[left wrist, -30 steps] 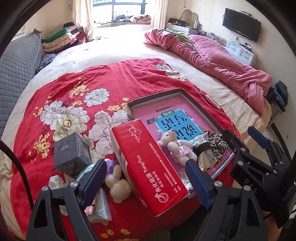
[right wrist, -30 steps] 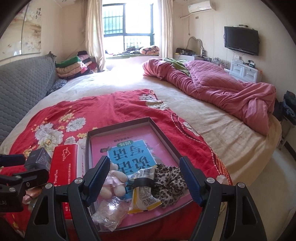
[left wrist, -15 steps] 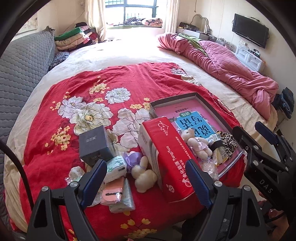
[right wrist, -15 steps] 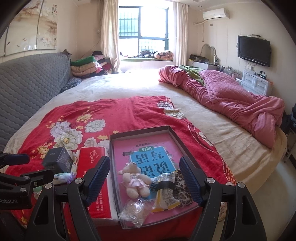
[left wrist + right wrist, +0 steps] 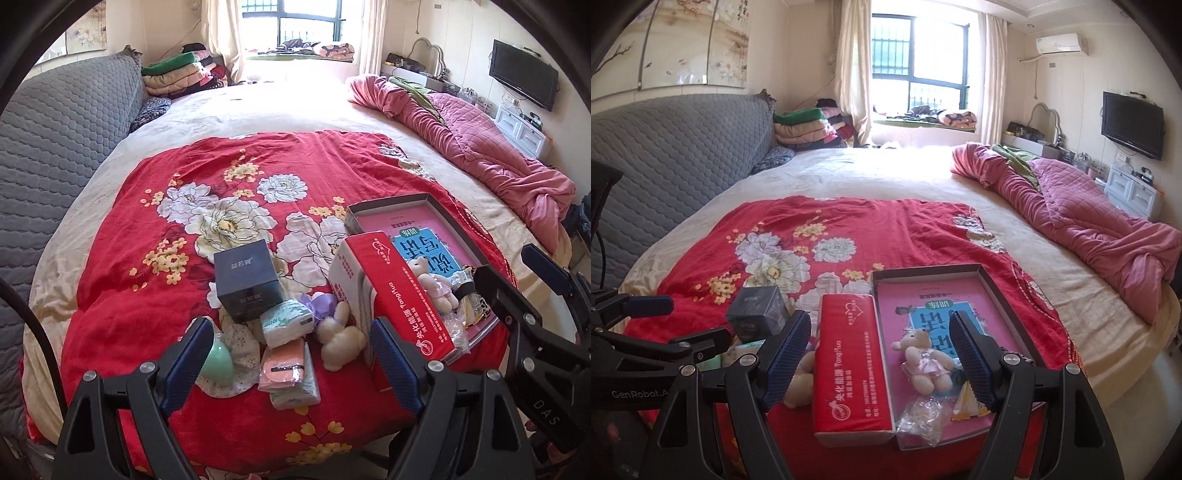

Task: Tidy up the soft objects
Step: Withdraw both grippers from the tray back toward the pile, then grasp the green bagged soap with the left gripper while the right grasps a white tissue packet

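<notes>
**Both tools wide and empty above the clutter at the bed's near edge**

While both tools hang over the near edge of the bed, neither has hold of anything. Left tool (image 5: pixel 288 354): jaws spread wide, blue pads bare, above a small heap on the red floral bedspread (image 5: pixel 155 295). Right tool (image 5: pixel 877 354): jaws likewise spread wide, nothing between the pads, above the shallow grey cardboard tray (image 5: pixel 1004 291).

Heap, left wrist view: a dark cube-shaped box (image 5: pixel 247 280) at the far side; a white tissue pack with green print (image 5: pixel 286 323) just beside it; a peach-coloured flat pouch in clear wrap (image 5: pixel 282 365) nearer the camera; a mint-green cup (image 5: pixel 218 363) lying on a white lace cloth (image 5: pixel 242 350), partly behind the left pad; a cream plush toy with a lilac bow (image 5: pixel 338 338) lying on the spread against the long red tissue box (image 5: pixel 402 291).

Red box sits alongside the tray's left wall. Inside the tray, right wrist view: a pink book with a blue panel (image 5: pixel 923 302) flat on the bottom, a small plush bear in a pink dress (image 5: pixel 925 363) lying on it, crumpled clear plastic (image 5: pixel 919 415) at the near edge, a yellow snack packet (image 5: pixel 967 404) partly hidden behind the right pad.
</notes>
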### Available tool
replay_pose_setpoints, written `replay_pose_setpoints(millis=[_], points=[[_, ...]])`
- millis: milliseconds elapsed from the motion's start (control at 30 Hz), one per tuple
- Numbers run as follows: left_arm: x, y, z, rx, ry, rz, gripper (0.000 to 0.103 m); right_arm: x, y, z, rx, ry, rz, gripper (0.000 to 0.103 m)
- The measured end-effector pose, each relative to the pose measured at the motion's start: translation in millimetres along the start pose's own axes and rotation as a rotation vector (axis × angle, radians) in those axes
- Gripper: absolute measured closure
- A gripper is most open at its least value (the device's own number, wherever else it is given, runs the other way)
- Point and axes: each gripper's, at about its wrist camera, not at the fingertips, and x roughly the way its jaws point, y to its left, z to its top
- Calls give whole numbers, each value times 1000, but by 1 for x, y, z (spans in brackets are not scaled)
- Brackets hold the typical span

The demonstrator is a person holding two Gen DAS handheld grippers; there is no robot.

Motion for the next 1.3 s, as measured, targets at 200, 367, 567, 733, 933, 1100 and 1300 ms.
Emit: replay_pose_setpoints(millis=[200, 367, 567, 733, 933, 1100, 1300], points=[[-6, 39, -5, -72, 1, 13, 17, -4, 23, 2, -56, 1, 21, 25], [-9, 80, -8, -139, -2, 48, 17, -4, 32, 3, -75, 2, 25, 25], [-8, 117, -15, -213, 5, 69, 17, -2, 37, 3, -84, 14, 35, 25], [-3, 130, -20, -241, 22, 64, 17, 6, 45, 1, -92, 37, 47, 25], [4, 136, -25, -246, 36, 57, 17, 10, 50, -1, -90, 54, 67, 25], [11, 136, -30, -241, 53, 51, 17, 13, 58, -4, -112, 63, 74, 25], [22, 136, -36, -237, 76, 31, 17, 20, 71, -10, -142, 83, 89, 25]])
